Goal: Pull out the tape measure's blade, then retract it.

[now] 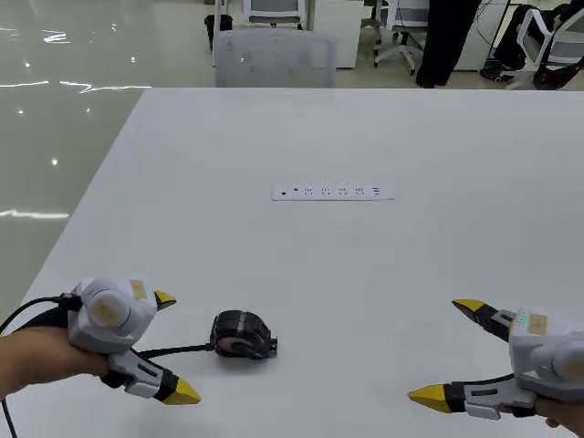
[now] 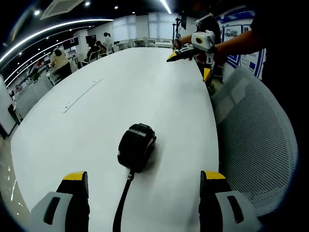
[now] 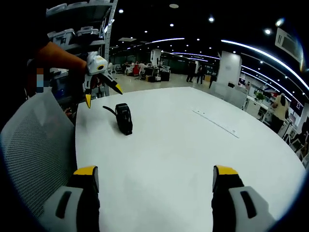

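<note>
The tape measure (image 1: 243, 335) (image 2: 136, 146) (image 3: 123, 117), a black case, sits on the white table (image 1: 365, 274) near the person's edge and toward the left side. A thin black strap (image 1: 173, 349) (image 2: 123, 203) runs from the case across the table surface toward the left tool.

The left tool (image 1: 173, 345) (image 2: 143, 176) (image 3: 103, 95) is just beside the tape measure. Its yellow-tipped jaws are spread wide and grip nothing. In the left gripper view the case lies straight ahead between the two jaws and apart from both of them. A hand (image 1: 36, 360) holds this tool at the table's near left corner.

The right tool (image 1: 447, 350) (image 3: 155, 170) (image 2: 189, 66) is well apart from the tape measure, over the near right part of the table. Its jaws are also wide apart and empty, with bare table between them.

Farther out, a white power strip (image 1: 333, 192) (image 2: 79, 95) (image 3: 215, 123) lies flat near the middle of the table. A grey mesh chair (image 1: 274, 57) stands at the far edge. In the gripper views, another mesh chair back (image 2: 251, 135) (image 3: 34, 145) is at the person's side of the table.
</note>
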`<state>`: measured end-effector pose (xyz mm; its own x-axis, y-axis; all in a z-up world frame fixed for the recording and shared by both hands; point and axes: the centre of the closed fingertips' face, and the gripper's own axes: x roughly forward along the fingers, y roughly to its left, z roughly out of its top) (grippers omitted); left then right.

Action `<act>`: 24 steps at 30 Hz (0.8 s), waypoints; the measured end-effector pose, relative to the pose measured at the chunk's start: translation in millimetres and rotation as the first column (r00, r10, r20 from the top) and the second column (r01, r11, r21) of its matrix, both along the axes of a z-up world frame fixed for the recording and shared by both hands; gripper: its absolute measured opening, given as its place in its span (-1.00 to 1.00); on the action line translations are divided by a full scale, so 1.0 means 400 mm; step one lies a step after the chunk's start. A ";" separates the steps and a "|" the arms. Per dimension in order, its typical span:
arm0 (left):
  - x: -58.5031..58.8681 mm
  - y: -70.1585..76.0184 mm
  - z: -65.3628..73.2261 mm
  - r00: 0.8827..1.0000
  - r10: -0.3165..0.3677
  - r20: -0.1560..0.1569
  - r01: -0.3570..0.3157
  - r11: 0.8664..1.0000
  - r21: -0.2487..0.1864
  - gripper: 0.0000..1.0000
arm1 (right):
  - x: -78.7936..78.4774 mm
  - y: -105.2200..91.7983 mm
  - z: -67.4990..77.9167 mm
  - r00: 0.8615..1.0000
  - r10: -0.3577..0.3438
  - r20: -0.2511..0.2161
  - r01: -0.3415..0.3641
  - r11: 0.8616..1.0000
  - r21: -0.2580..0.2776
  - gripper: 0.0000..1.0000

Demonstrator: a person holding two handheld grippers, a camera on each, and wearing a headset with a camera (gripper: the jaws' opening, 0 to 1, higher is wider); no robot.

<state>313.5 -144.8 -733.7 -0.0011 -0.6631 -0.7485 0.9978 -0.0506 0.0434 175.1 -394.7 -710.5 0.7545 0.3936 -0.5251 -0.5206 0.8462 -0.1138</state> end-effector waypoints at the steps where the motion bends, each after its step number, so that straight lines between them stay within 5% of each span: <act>1: 0.006 -0.014 0.004 1.000 -0.014 0.002 0.014 1.000 0.003 0.84 | 0.007 0.014 -0.002 1.000 0.024 -0.012 -0.024 1.000 -0.005 0.98; 10: 0.037 -0.077 0.000 0.996 -0.091 0.016 0.090 0.995 0.049 0.64 | 0.062 0.097 -0.011 0.984 0.165 -0.072 -0.166 0.986 -0.003 0.96; 13: 0.050 -0.096 -0.009 0.995 -0.097 0.031 0.096 0.994 0.046 0.50 | 0.066 0.136 -0.022 0.964 0.226 -0.138 -0.222 0.974 0.044 0.91; 19: 0.029 -0.111 -0.041 0.991 -0.131 0.009 0.130 0.990 0.057 0.33 | 0.113 0.190 -0.029 0.946 0.290 -0.146 -0.288 0.957 0.031 0.84; 22: 0.039 -0.118 -0.067 0.981 -0.185 0.051 0.179 0.979 0.098 0.20 | 0.126 0.220 -0.030 0.932 0.329 -0.153 -0.327 0.944 0.036 0.80; 24: 0.035 -0.129 -0.077 0.981 -0.186 0.053 0.180 0.978 0.104 0.15 | 0.130 0.255 -0.027 0.915 0.361 -0.181 -0.347 0.932 0.103 0.76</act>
<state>327.6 -196.3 -764.3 -0.0674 -0.5791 -0.8125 0.9668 -0.2391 0.0902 227.1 -292.8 -721.1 0.4454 0.6556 -0.6097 -0.7937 0.6043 0.0701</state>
